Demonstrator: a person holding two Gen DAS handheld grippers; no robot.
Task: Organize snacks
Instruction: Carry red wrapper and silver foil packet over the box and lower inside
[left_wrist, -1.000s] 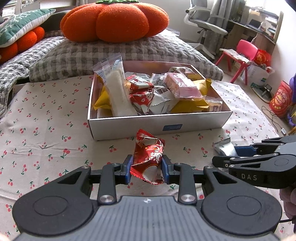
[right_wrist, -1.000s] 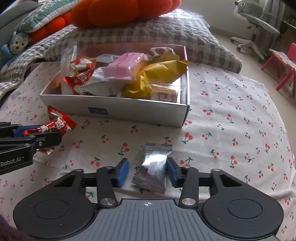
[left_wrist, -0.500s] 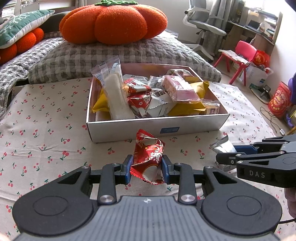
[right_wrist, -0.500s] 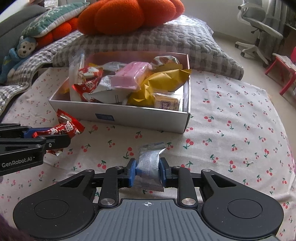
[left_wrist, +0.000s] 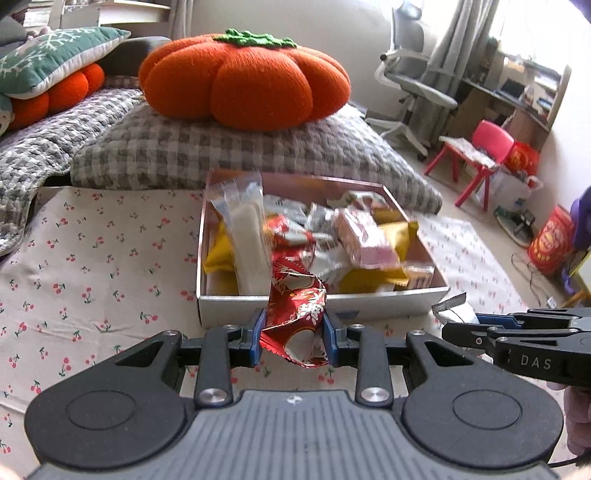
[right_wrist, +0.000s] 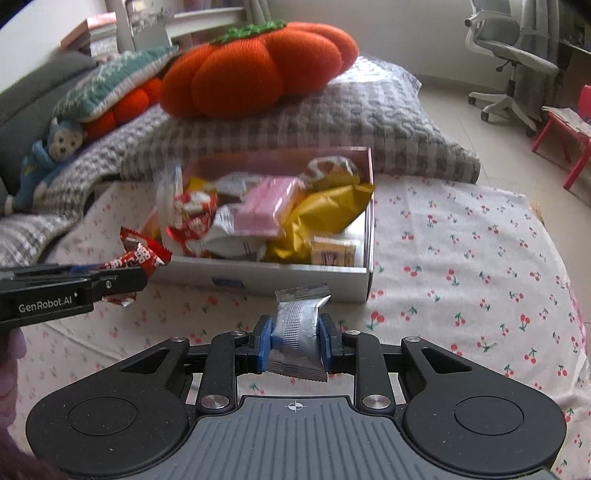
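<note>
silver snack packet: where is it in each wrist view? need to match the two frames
Left wrist: silver snack packet at right edge, in the right gripper seen side-on.
Right wrist: bottom centre, clamped in that gripper.
Shared landmark: the white snack box just beyond it.

The red wrapper (left_wrist: 295, 314) is glossy crinkled foil, and the silver packet (right_wrist: 297, 325) is shiny film with a crimped, saw-toothed seam. The box (right_wrist: 295, 282) looks like smooth white card with a slight sheen, standing on a matt cotton cloth (right_wrist: 461, 277) printed with cherries. The pumpkin cushion (left_wrist: 245, 79) is coarse knitted yarn on a quilted checked pillow (left_wrist: 177, 155); the pads (right_wrist: 263, 339) are matt blue rubber on black plastic.
</note>
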